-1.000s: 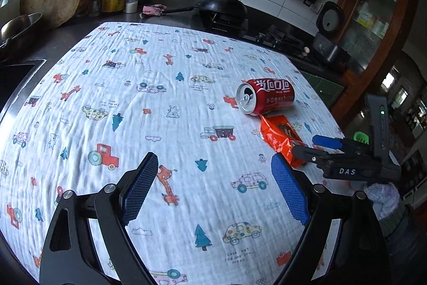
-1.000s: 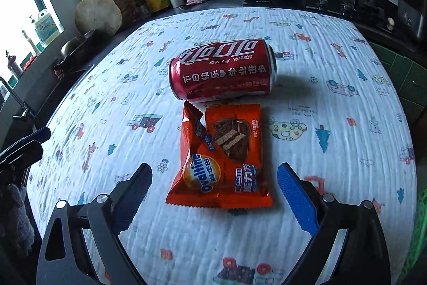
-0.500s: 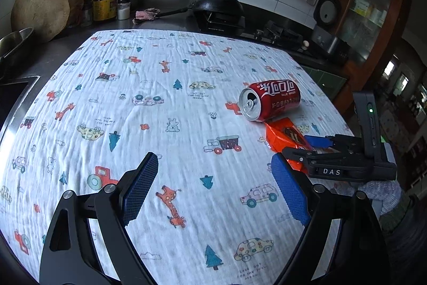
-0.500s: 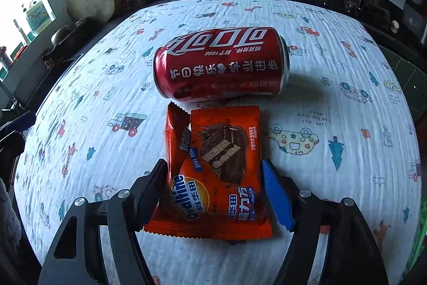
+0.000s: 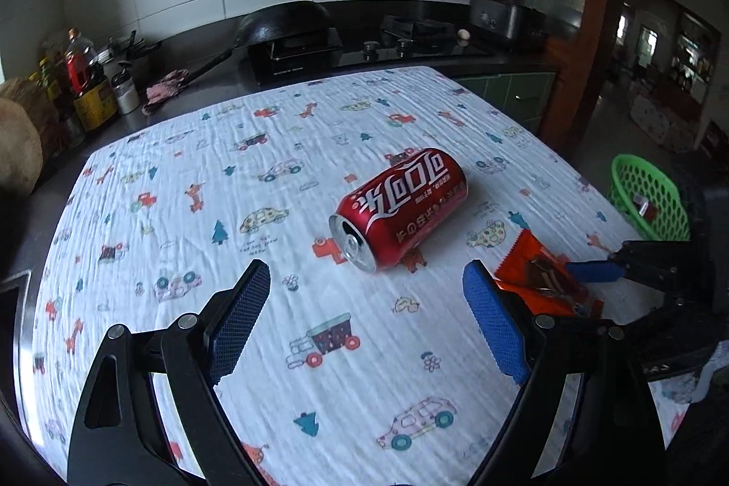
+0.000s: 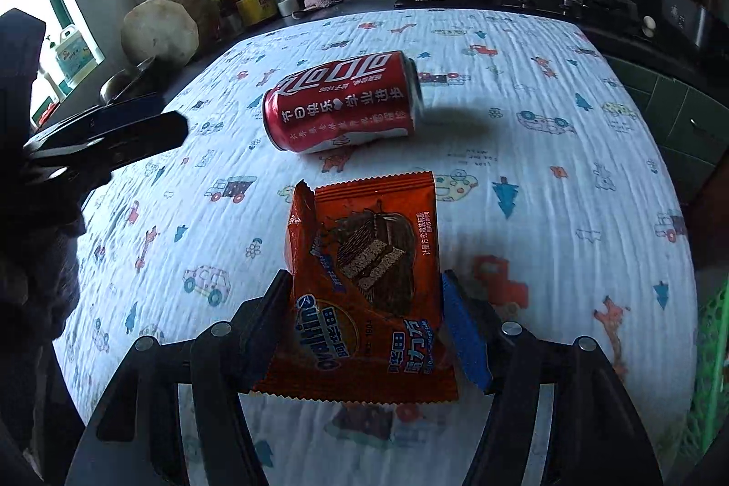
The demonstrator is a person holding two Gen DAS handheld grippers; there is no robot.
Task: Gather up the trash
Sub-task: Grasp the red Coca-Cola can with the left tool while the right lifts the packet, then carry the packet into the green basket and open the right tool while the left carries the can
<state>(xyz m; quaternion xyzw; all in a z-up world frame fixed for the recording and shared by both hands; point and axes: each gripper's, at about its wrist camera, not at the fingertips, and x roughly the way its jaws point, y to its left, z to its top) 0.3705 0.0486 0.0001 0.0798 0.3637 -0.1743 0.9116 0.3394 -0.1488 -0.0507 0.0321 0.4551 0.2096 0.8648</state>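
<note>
A red cola can (image 5: 401,208) lies on its side on the printed cloth (image 5: 273,212); it also shows in the right wrist view (image 6: 341,101). My right gripper (image 6: 367,304) is shut on an orange Ovaltine wafer wrapper (image 6: 369,285) and holds it just above the cloth, near side of the can. In the left wrist view the wrapper (image 5: 542,281) and the right gripper (image 5: 592,272) are at the right. My left gripper (image 5: 364,313) is open and empty, just short of the can.
A green plastic basket (image 5: 647,194) stands off the table's right edge, with something small inside. Behind the table is a dark counter with a wok (image 5: 287,21), a stove, bottles (image 5: 86,85) and a wooden block (image 6: 159,30).
My right gripper has closed on the wrapper and lifted it slightly. My left gripper has moved toward the can, which now sits closer and more central in its view.
</note>
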